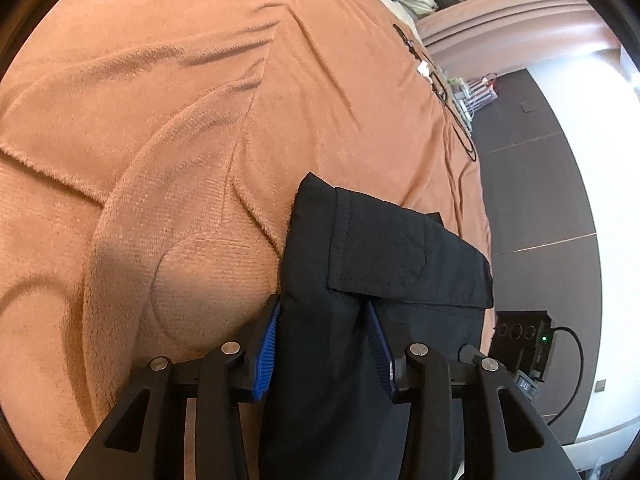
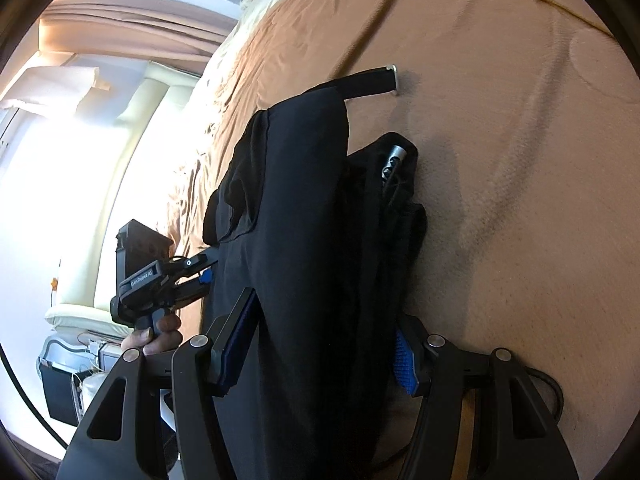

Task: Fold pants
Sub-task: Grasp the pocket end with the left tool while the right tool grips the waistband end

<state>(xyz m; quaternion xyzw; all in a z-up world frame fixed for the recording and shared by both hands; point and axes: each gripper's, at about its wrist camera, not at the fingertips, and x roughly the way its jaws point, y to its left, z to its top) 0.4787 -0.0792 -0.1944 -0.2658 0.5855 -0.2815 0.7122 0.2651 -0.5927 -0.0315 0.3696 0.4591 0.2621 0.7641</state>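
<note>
Black pants (image 1: 360,280) hung doubled over the tan blanket (image 1: 180,120), bunched between both tongs so the fold stayed aligned. My left gripper (image 1: 320,332) pinched one edge, my right gripper (image 2: 320,344) clamped the thick waist end, strap (image 2: 368,82) dangling.

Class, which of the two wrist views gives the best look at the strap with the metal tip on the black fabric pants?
The right wrist view. There the black strap with its metal tip sticks out from the black fabric pants over the tan fleece blanket. The left wrist view shows none of it, only a stitched hem.
</note>
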